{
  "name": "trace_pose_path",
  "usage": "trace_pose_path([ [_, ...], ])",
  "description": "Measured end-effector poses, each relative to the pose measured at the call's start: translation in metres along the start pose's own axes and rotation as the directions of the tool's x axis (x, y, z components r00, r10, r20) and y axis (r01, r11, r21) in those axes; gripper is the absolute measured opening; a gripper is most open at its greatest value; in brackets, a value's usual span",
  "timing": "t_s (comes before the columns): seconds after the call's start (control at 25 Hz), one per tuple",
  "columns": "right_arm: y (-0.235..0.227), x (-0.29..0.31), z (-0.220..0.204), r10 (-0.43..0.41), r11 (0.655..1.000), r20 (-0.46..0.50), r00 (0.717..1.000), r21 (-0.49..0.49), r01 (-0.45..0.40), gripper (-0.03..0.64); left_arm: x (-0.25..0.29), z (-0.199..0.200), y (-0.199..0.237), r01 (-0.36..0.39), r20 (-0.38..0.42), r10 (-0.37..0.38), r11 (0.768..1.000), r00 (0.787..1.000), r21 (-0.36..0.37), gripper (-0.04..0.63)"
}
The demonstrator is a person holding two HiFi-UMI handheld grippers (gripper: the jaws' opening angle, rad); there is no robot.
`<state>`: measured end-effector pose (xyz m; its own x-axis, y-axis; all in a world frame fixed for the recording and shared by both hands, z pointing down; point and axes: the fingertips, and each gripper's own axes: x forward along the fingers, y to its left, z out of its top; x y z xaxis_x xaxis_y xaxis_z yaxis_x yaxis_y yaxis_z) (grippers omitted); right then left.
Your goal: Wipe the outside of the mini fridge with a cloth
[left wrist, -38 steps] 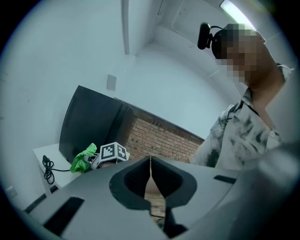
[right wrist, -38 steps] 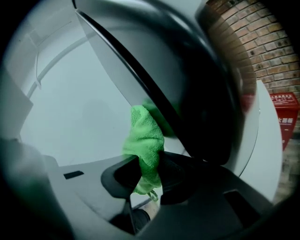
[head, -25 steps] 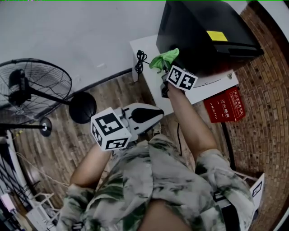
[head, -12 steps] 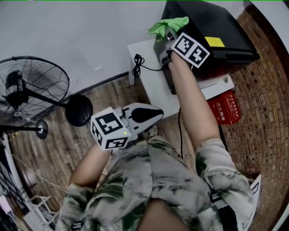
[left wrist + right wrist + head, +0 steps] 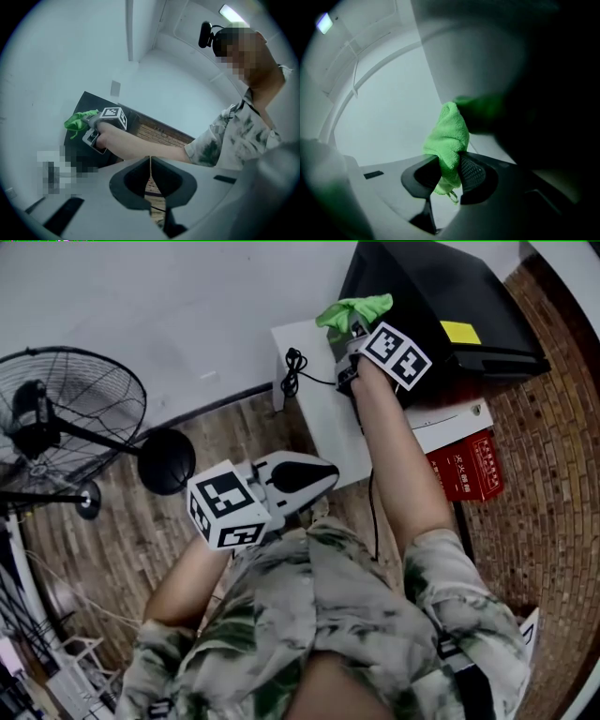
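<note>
The fingers [image 5: 471, 171] of the right gripper [image 5: 450, 171] were clamped on a green cloth [image 5: 447, 136]. The cloth's bunched upper part stood above them and a small loop hung below. A green reflection showed on the dark glossy face of the mini fridge [image 5: 543, 93] just beside the cloth.

In the head view, the right gripper [image 5: 350, 331] was extended forward at arm's length with its marker cube [image 5: 397, 355] facing up. The cloth [image 5: 354, 309] lay at the left top edge of the black mini fridge [image 5: 431, 282]. Whether cloth and fridge were in contact could not be confirmed. A yellow label [image 5: 461, 332] was fixed on the fridge's top.

The fingers of the left gripper [image 5: 150, 161] were closed together with only a thin slit between them, and they held nothing. The left gripper [image 5: 330, 474] was held close to the person's body, well apart from the fridge.

The fridge stood on a white desk [image 5: 314, 390] against a pale wall. A black cable [image 5: 292, 367] lay coiled on the desk's left part. A red box [image 5: 466, 465] sat just beside the desk's near edge. A black standing fan [image 5: 66, 418] stood on the wooden floor [image 5: 122, 521], well to the left
</note>
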<state>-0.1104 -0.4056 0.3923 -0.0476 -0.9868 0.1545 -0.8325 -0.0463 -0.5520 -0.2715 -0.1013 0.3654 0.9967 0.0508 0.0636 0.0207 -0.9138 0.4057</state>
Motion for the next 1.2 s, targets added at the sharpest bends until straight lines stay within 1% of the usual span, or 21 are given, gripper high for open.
trace_pose_path([
  [0.16,-0.022,0.007,-0.033,-0.032,0.999,-0.049,0.998,0.025,0.033,0.106,-0.001,-0.004,0.007,-0.006,-0.01,0.005,1.0,1.0,-0.018,0.026],
  [0.32,-0.049,0.01,-0.068,-0.085,0.995,-0.103,0.991,0.035,0.089,0.106,0.0,-0.008,0.011,-0.011,-0.02,0.01,1.0,1.0,-0.025,0.026],
  [0.48,-0.076,0.014,-0.104,-0.139,0.988,-0.162,0.977,0.049,0.149,0.106,0.002,-0.011,0.017,-0.019,-0.027,0.017,0.999,0.999,-0.044,0.026],
  [0.64,-0.098,0.014,-0.134,-0.182,0.981,-0.213,0.96,0.028,0.192,0.106,0.004,-0.012,0.021,-0.03,-0.031,0.029,0.998,0.999,-0.048,0.026],
  [0.8,-0.112,0.015,-0.154,-0.211,0.976,-0.253,0.944,0.006,0.22,0.106,0.004,-0.012,0.027,-0.039,-0.031,0.037,0.998,0.999,-0.05,0.026],
  [0.88,-0.114,0.017,-0.159,-0.215,0.976,-0.27,0.939,-0.018,0.219,0.106,0.004,-0.011,0.03,-0.042,-0.03,0.04,0.997,0.999,-0.057,0.026],
  [0.96,-0.108,0.02,-0.156,-0.205,0.979,-0.272,0.94,-0.042,0.202,0.106,0.004,-0.009,0.034,-0.045,-0.028,0.043,0.997,0.999,-0.058,0.026],
  [1.08,-0.088,0.027,-0.137,-0.17,0.984,-0.245,0.954,-0.088,0.153,0.106,0.005,-0.005,0.037,-0.046,-0.021,0.045,0.998,0.999,-0.049,0.026],
  [1.2,-0.059,0.035,-0.106,-0.123,0.988,-0.195,0.973,-0.118,0.101,0.106,0.007,0.0,0.038,-0.042,-0.017,0.041,0.998,0.999,-0.041,0.026],
])
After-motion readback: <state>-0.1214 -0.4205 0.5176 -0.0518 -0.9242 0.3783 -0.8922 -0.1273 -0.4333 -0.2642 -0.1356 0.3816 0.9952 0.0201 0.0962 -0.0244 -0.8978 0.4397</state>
